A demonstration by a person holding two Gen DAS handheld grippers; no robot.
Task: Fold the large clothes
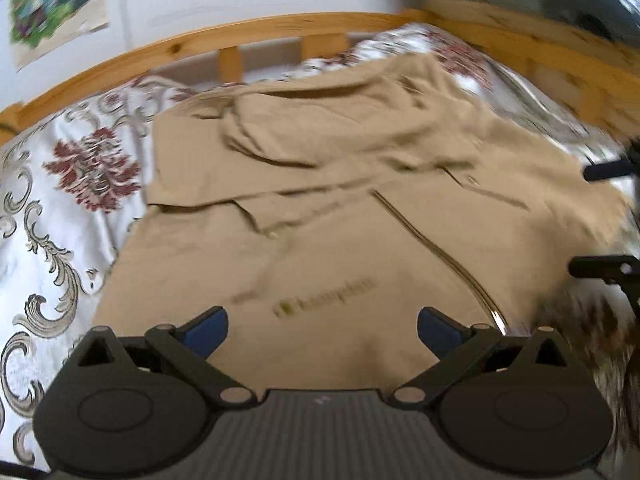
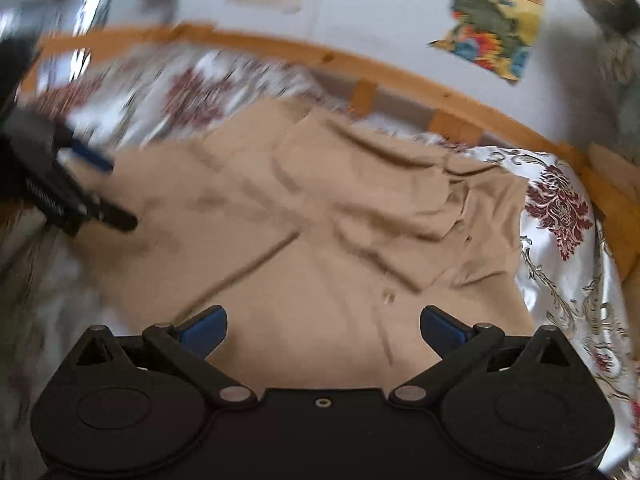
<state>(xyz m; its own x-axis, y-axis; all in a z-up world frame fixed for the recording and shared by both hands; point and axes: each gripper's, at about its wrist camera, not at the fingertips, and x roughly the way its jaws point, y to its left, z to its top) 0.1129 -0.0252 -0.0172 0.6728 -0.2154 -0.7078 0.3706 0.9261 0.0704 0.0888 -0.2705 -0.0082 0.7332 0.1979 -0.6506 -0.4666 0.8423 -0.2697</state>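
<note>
A tan zip-front jacket [image 1: 320, 208] is lying spread on a bed covered by a white floral bedspread [image 1: 60, 200], inside a wooden bed frame [image 1: 240, 36] that is running along the far side under wall posters [image 2: 492, 16]; its upper part is lying folded over in loose creases. The left gripper [image 1: 322, 330] is hovering over the jacket's printed chest, jaws standing wide apart with nothing between them. The right gripper [image 2: 323, 330] is likewise hanging over the cloth, spread wide and gripping nothing; both views are blurring.
</note>
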